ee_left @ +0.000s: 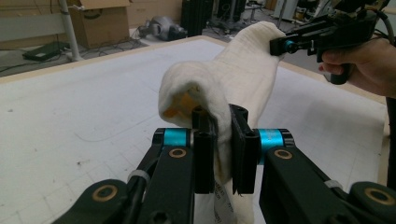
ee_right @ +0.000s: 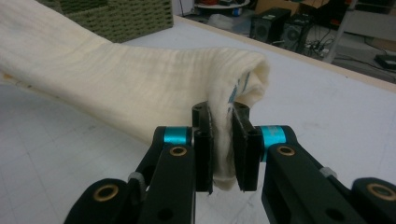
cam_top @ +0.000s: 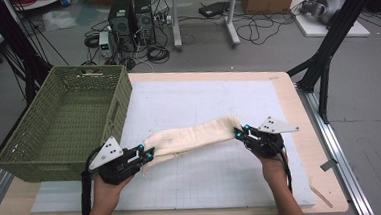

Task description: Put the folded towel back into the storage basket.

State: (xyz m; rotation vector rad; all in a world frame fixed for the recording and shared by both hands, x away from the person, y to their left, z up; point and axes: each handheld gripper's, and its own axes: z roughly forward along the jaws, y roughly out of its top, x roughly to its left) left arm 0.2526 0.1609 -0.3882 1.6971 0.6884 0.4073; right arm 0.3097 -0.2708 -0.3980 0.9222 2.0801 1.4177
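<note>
A cream towel [cam_top: 193, 137], folded into a long band, hangs stretched between the two grippers a little above the white mat [cam_top: 203, 101]. My left gripper [cam_top: 148, 152] is shut on its left end, where the cloth [ee_left: 224, 93] bunches between the jaws with a label hanging below. My right gripper [cam_top: 240, 131] is shut on the right end; in the right gripper view the towel [ee_right: 121, 88] runs away to the left from the jaws [ee_right: 223, 140]. The right gripper [ee_left: 285, 45] also appears far off in the left gripper view, pinching the towel's other end.
A green woven basket [cam_top: 54, 121] stands on the table's left side, close to the left hand. The wooden table edge [cam_top: 306, 145] runs along the right. Computer cases, cables and boxes lie on the floor behind.
</note>
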